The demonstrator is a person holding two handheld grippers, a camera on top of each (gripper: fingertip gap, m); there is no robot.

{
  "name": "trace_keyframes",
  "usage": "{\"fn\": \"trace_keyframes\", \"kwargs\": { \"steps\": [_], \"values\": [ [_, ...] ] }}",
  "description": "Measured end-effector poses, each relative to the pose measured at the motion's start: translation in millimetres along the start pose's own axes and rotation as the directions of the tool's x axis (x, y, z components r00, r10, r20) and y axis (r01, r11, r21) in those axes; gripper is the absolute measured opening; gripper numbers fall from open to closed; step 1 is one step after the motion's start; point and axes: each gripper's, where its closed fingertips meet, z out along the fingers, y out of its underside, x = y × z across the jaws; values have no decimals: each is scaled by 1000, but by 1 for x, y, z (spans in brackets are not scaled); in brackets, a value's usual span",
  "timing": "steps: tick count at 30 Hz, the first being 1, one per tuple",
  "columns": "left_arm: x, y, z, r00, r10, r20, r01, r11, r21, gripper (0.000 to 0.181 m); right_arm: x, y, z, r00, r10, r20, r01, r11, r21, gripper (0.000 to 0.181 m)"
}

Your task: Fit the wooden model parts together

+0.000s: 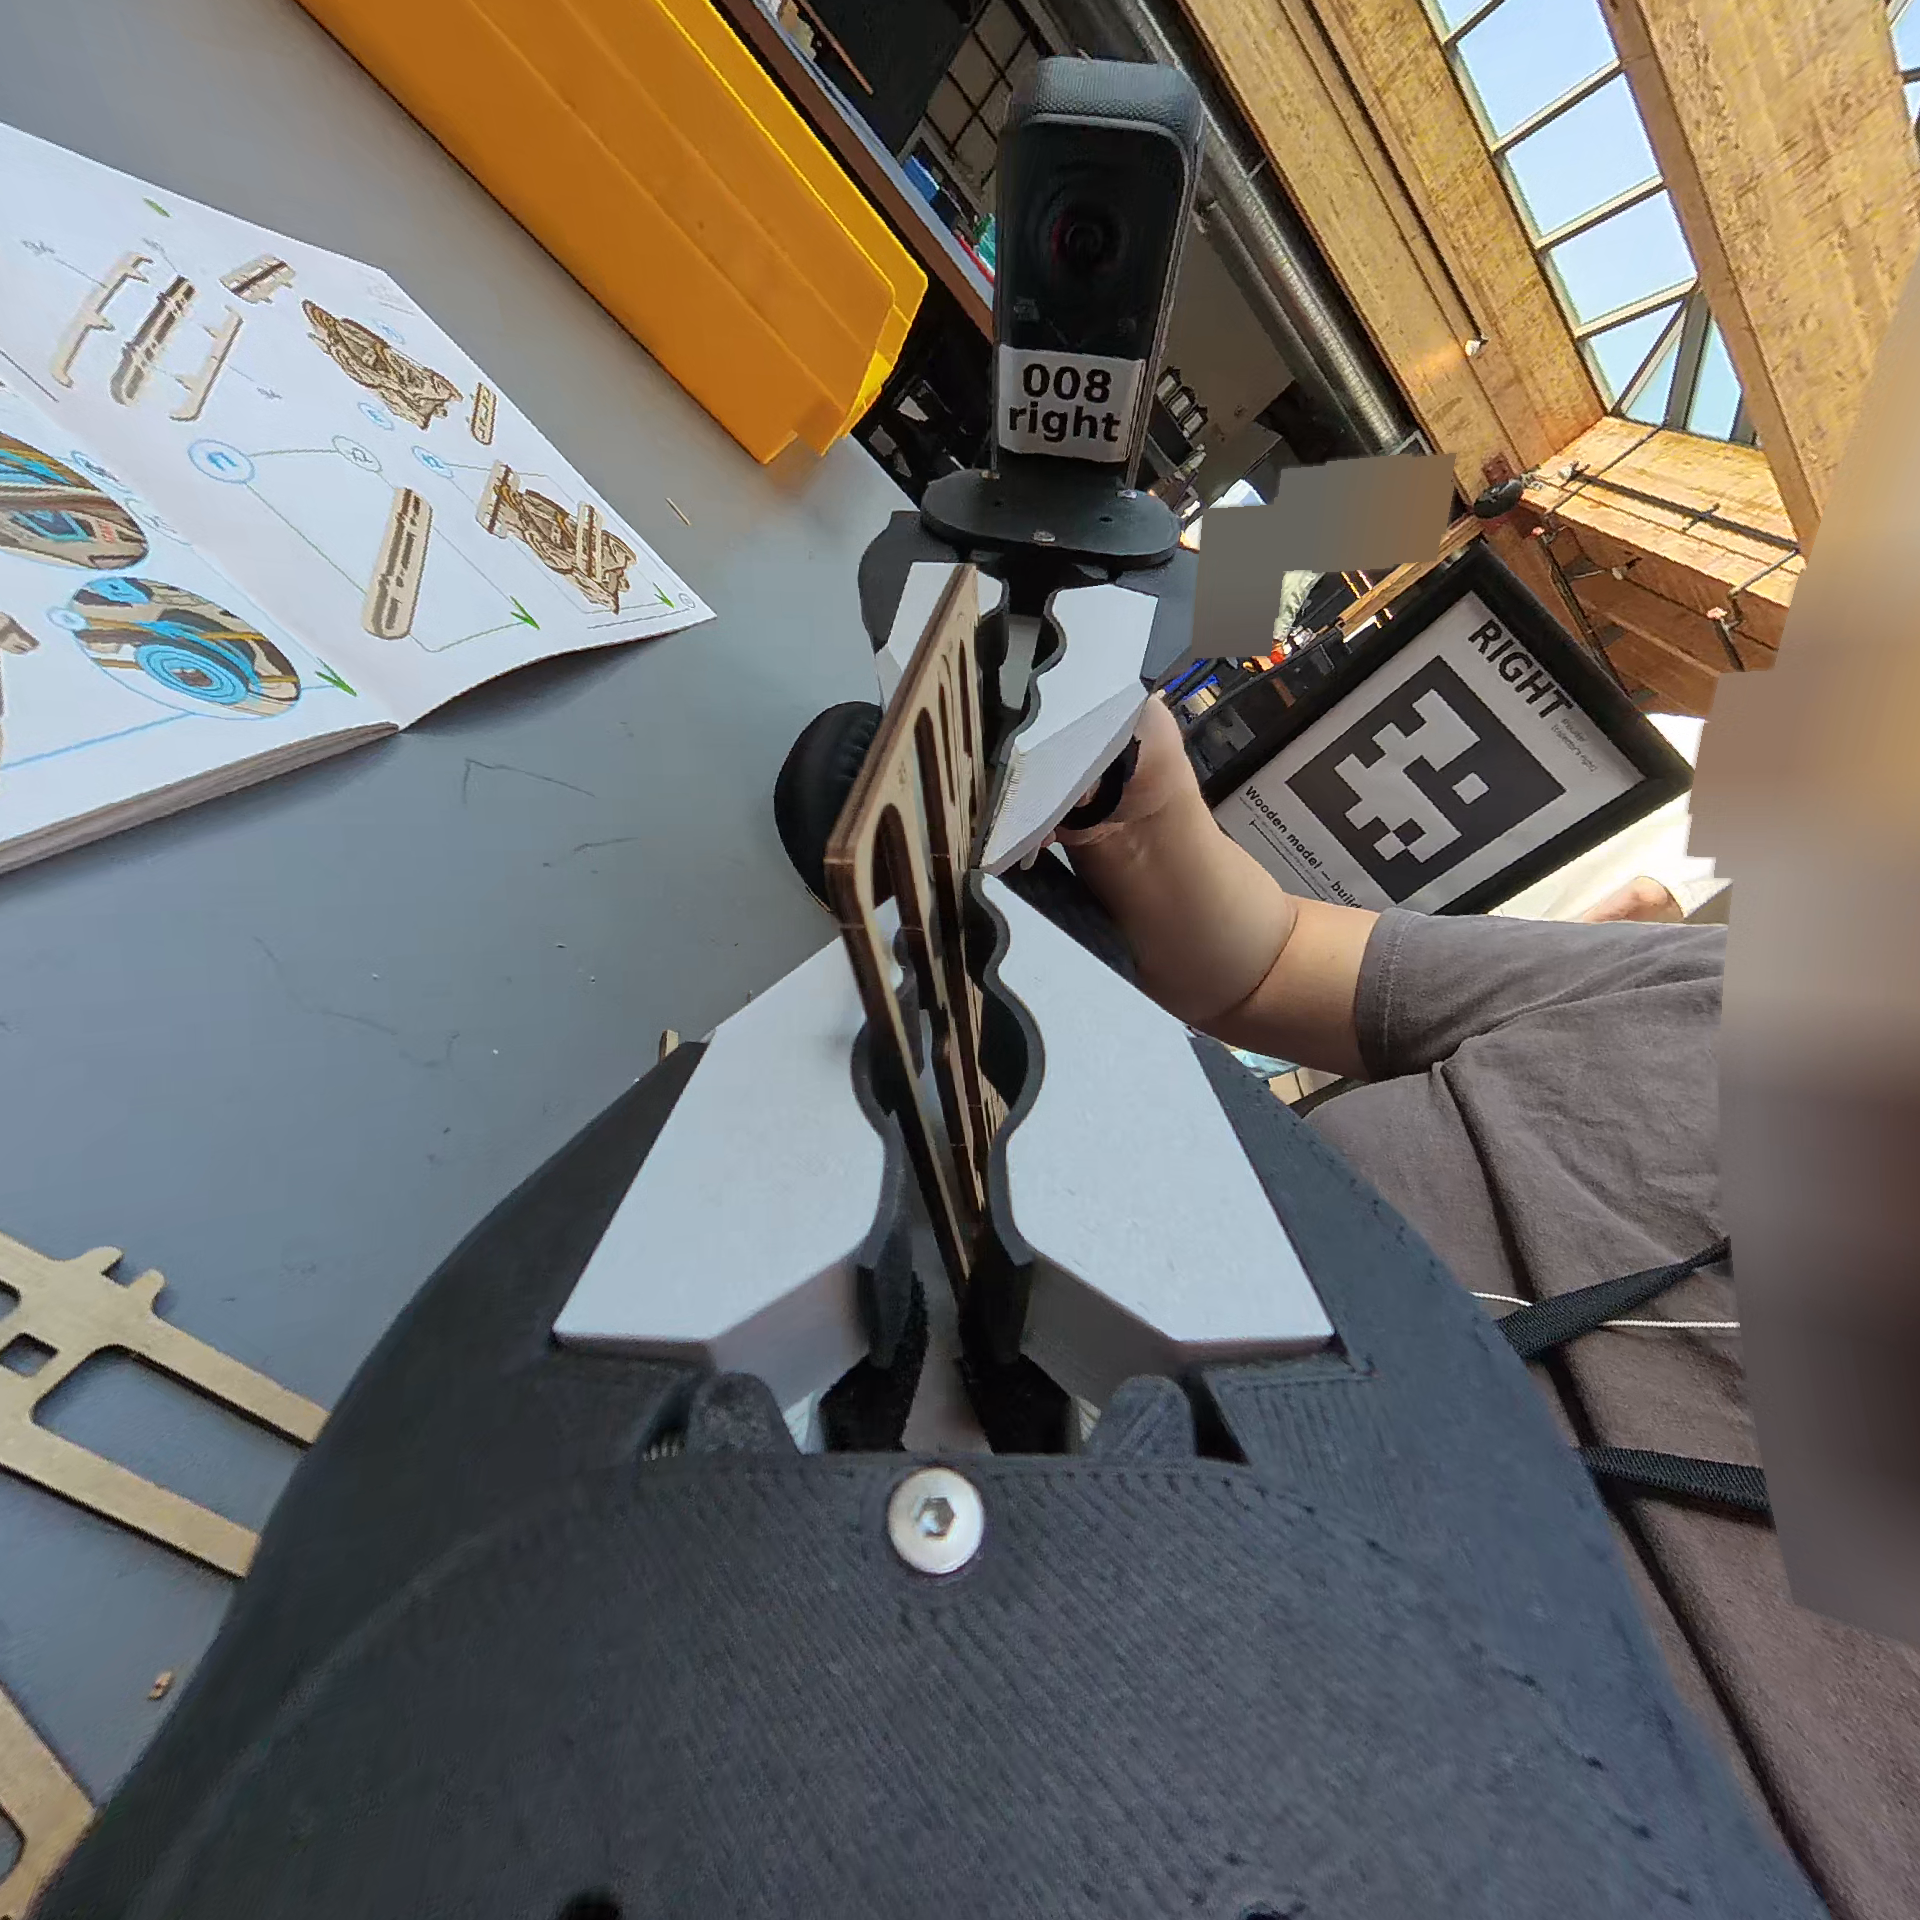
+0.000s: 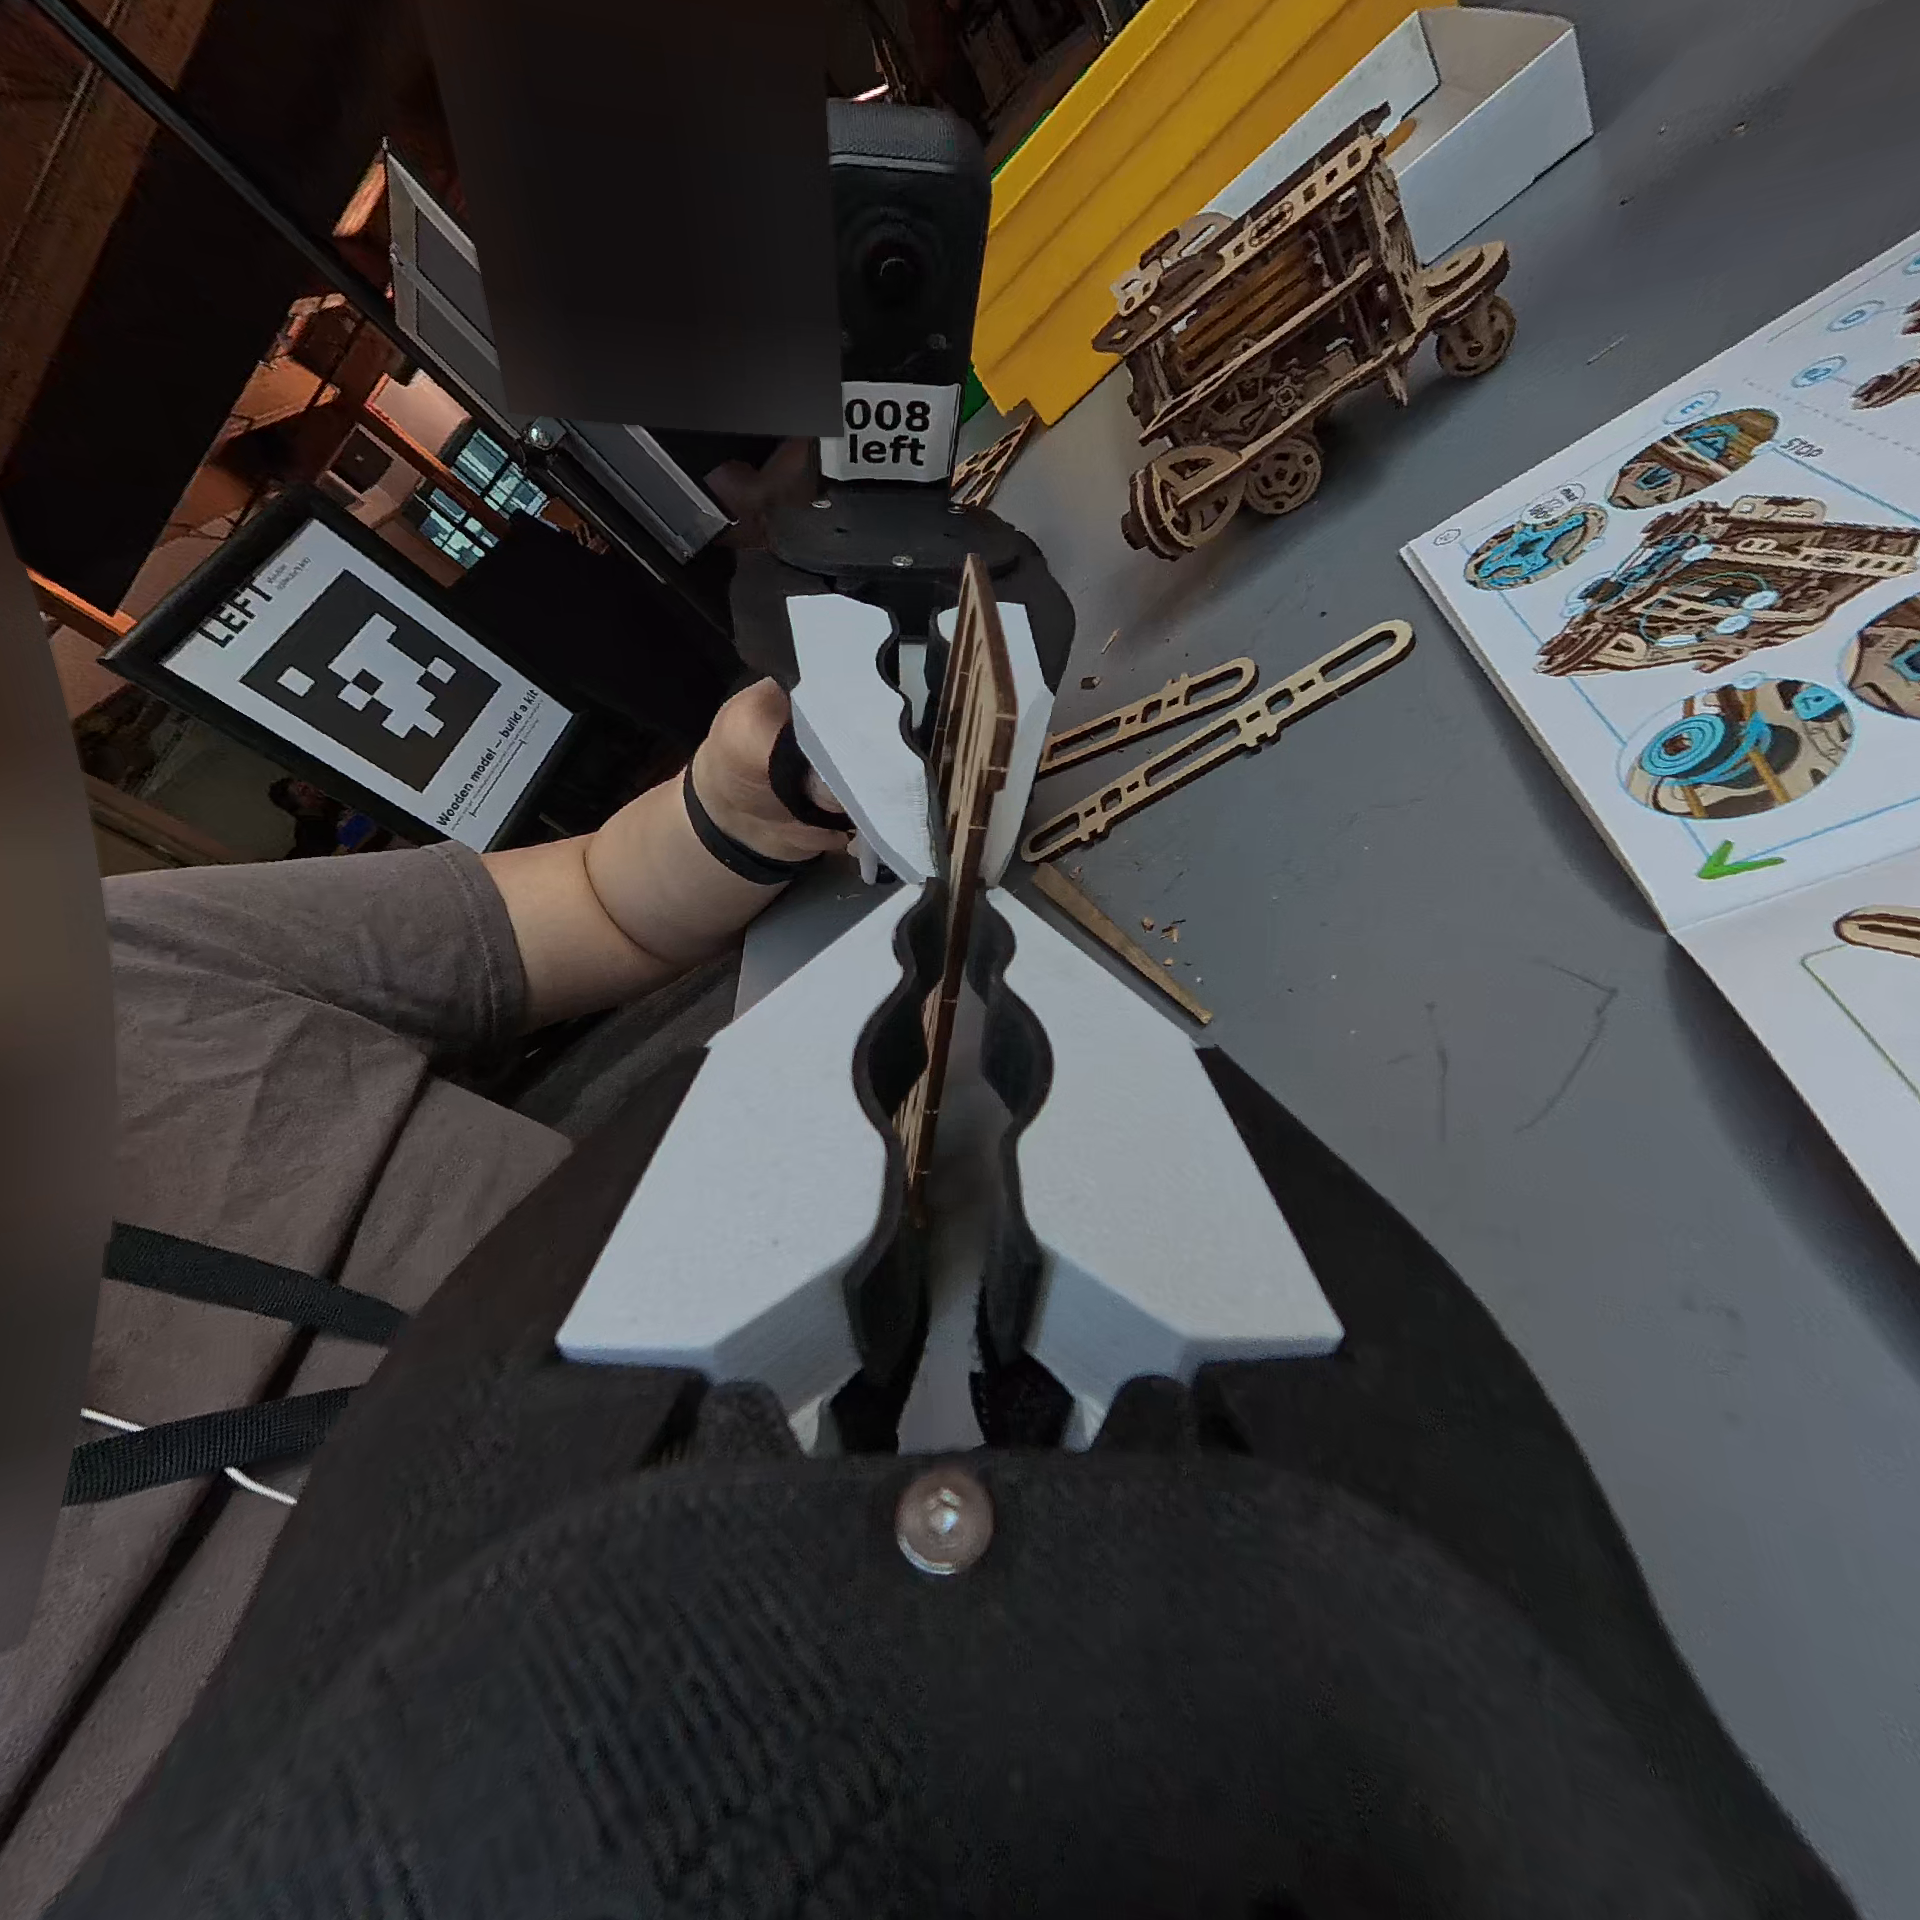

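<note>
Left tool [image 1: 940,1039]: pinching one end of the wooden sheet [image 1: 914,883].
Right tool [image 2: 951,1039]: pinching the sheet's other end.
Sheet: on edge, above the table [image 1: 416,935] edge.
Model [image 2: 1299,343]: near the table's far edge.

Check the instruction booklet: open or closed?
Open. The instruction booklet lies spread flat on the grey table, illustrated pages facing up; the right wrist view shows the same open pages.

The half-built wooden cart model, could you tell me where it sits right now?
In the right wrist view the wooden cart model stands on the grey table at upper right, just in front of the yellow bin, beyond two loose slotted strips.
</note>
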Motion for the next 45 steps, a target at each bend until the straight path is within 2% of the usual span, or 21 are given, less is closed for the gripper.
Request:
{"fn": "trace_keyframes", "kwargs": {
  "steps": [7,12,16,28,34,40,45],
  "values": [
    [-1,1,-2,999,32,38,-31,999,-17,1,1,-1,2,1000,0,-9,0,1000,8,1],
    [2,-3,-2,1000,2,-12,-2,1000,21,0,-2,-4,1,989,96,115,-101,994,41,0],
    [2,-2,-2,996,-63,-56,64,998,21,0,0,-3,1,990,93,110,-98,995,35,0],
    [-1,6,1,1000,-2,1,2,999,-47,0,3,-2,1,990,109,94,-113,993,32,0],
    [2,5,1,999,-1,-35,-1,999,-41,0,1,-3,0,985,124,123,-129,991,35,0],
    [0,7,2,1000,9,-16,-10,999,-51,0,4,3,-1,988,126,90,-127,992,4,1],
    [-2,8,4,998,-18,-53,15,998,-58,0,4,5,-1,988,129,88,-129,992,-8,0]
  ]
}}
